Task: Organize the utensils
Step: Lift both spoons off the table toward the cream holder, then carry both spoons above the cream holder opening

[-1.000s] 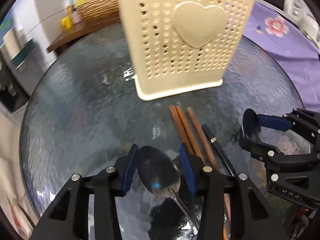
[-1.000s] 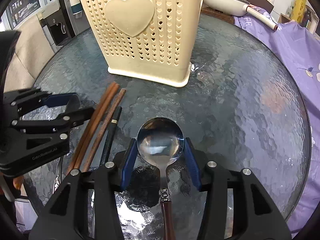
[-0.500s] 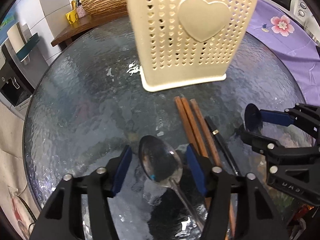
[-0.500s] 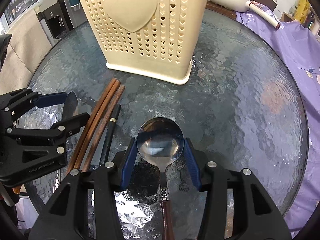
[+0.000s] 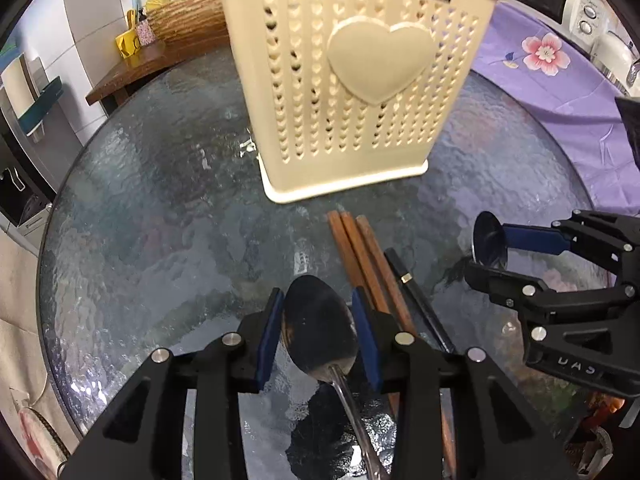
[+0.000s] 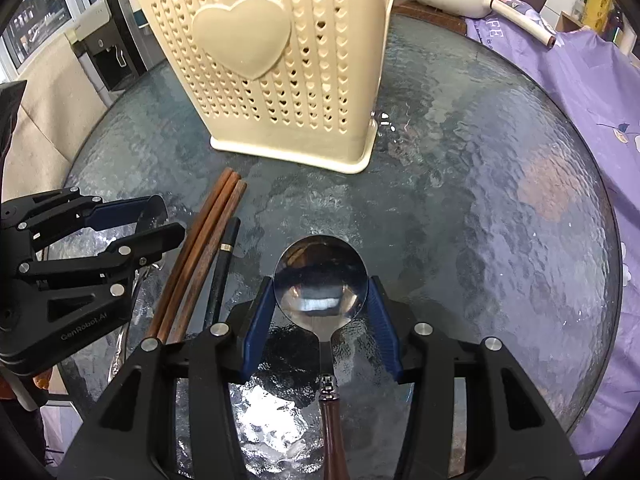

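The left gripper [image 5: 319,330] had just been closing, and its blue pads [image 5: 267,338] sat against the bowl of an oval metal spoon [image 5: 318,326], clamped on it, well in front of the cream utensil basket [image 5: 352,92]. The right gripper [image 6: 320,308] was clamped on the round bowl of a second spoon [image 6: 321,280] with a brown handle, also on the near side of the basket. Between the two grippers, three brown chopsticks [image 6: 208,248] and one black chopstick [image 6: 223,264] lay side by side on the glass surface [image 6: 480,208], their tips pointing toward the basket and stopping just short of its base. The basket stood upright on the surface, its raised heart facing the cameras.
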